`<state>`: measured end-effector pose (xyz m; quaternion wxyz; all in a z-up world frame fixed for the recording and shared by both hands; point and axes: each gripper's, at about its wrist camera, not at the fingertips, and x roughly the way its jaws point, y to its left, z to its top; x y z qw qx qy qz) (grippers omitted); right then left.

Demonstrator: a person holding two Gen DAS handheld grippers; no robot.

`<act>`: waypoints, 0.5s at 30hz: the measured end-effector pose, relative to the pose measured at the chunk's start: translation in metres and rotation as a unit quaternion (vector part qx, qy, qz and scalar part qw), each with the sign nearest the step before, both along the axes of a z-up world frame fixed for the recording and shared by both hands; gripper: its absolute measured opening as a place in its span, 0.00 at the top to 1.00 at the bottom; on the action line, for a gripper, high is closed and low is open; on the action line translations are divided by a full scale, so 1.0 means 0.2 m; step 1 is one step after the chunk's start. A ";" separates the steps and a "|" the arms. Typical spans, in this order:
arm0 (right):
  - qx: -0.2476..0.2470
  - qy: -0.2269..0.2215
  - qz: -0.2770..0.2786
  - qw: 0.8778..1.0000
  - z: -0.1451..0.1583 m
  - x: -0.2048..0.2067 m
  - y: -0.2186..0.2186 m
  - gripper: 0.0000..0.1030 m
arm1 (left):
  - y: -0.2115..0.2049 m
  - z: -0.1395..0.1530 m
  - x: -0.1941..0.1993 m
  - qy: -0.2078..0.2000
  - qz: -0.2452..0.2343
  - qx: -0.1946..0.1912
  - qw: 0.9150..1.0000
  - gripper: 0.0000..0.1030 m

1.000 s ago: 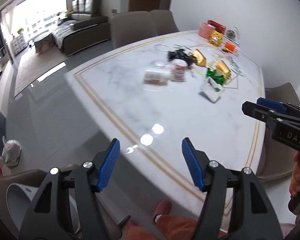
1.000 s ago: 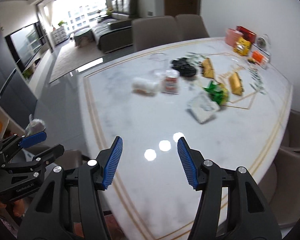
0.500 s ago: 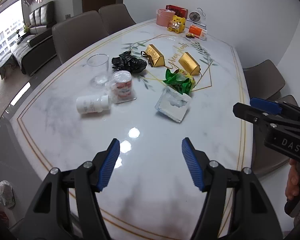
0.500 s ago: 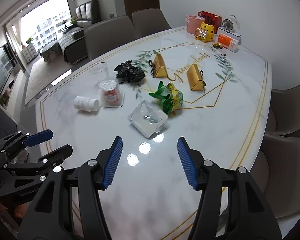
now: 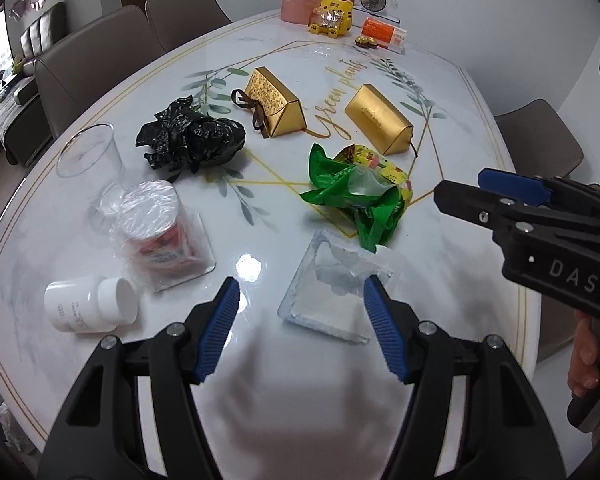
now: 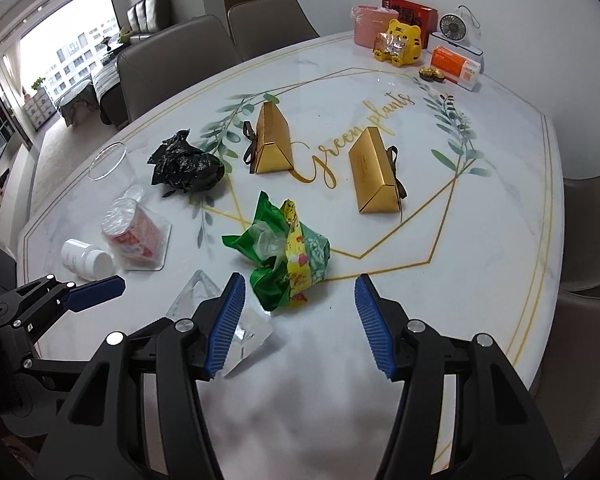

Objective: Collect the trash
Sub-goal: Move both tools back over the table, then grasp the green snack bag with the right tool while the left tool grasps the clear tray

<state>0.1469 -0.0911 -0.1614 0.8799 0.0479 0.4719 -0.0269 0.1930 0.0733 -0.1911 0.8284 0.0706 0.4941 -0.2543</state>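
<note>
Trash lies on a white marble table [image 5: 471,92]: a crumpled black bag [image 5: 192,140] [image 6: 186,166], a green and yellow wrapper [image 5: 355,192] [image 6: 284,256], a clear plastic tray [image 5: 327,292] [image 6: 204,300], a plastic-wrapped red tub [image 5: 152,224] [image 6: 130,228], a white bottle [image 5: 88,308] [image 6: 84,260] on its side and a clear cup [image 5: 88,152] [image 6: 108,164]. My left gripper [image 5: 300,284] [image 6: 80,292] hangs open above the tray. My right gripper [image 6: 300,280] [image 5: 479,190] hangs open just short of the wrapper. Neither holds anything.
Two gold gift boxes [image 5: 276,102] [image 5: 379,120] sit beyond the trash. At the far end stand a pink container [image 6: 367,24], a yellow tiger toy [image 6: 399,42], a small fan [image 6: 455,28] and an orange box [image 6: 455,64]. Chairs [image 5: 100,64] ring the table.
Both grippers swung from the table's near corner in over the table and came down toward the trash, which now looks larger and nearer. Their jaws kept the same gap.
</note>
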 end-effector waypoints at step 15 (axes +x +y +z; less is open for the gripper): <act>0.021 0.043 0.055 0.997 -0.29 0.28 -0.05 0.53 | -0.10 -0.22 0.08 0.027 -0.005 0.015 1.000 0.67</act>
